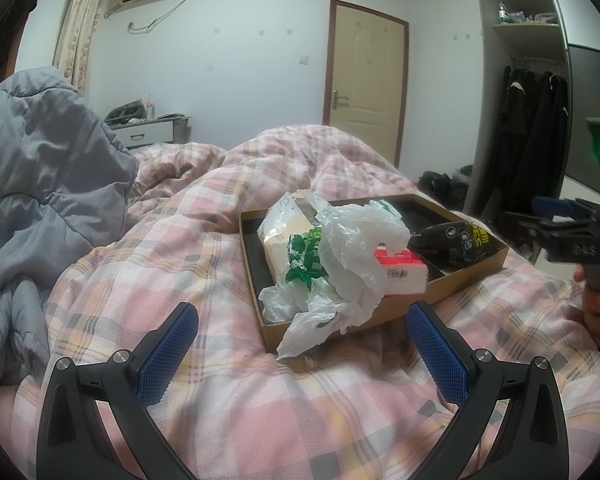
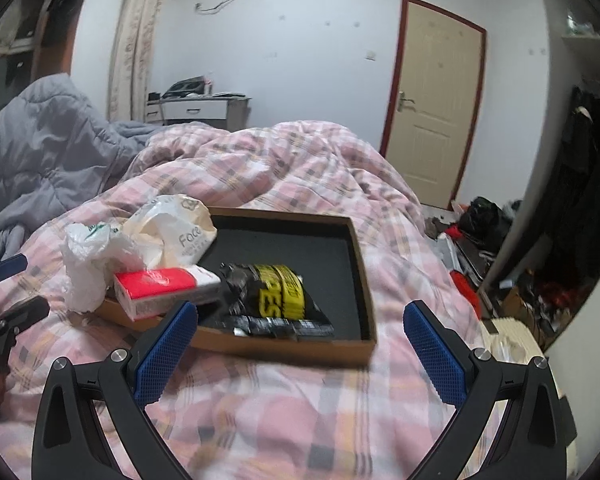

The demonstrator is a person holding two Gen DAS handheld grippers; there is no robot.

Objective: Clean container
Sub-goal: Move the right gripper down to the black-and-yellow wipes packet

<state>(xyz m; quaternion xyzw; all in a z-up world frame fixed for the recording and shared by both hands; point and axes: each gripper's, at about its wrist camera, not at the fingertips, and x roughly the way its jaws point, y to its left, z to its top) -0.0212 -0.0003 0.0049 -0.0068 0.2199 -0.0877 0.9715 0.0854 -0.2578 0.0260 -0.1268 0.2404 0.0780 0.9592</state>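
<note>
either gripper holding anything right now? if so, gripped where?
Nothing held. Left gripper and right gripper both have jaws wide open and empty, short of the box on the bed; its contents are untouched.

The left gripper [image 1: 302,344] is held low and level, its two blue-padded fingers [image 1: 168,354] spread wide apart with nothing between them. The right gripper [image 2: 300,344] is posed the same way, fingers [image 2: 436,354] wide apart and empty. A hand [image 1: 598,304] grips the right gripper's handle from below.
</note>
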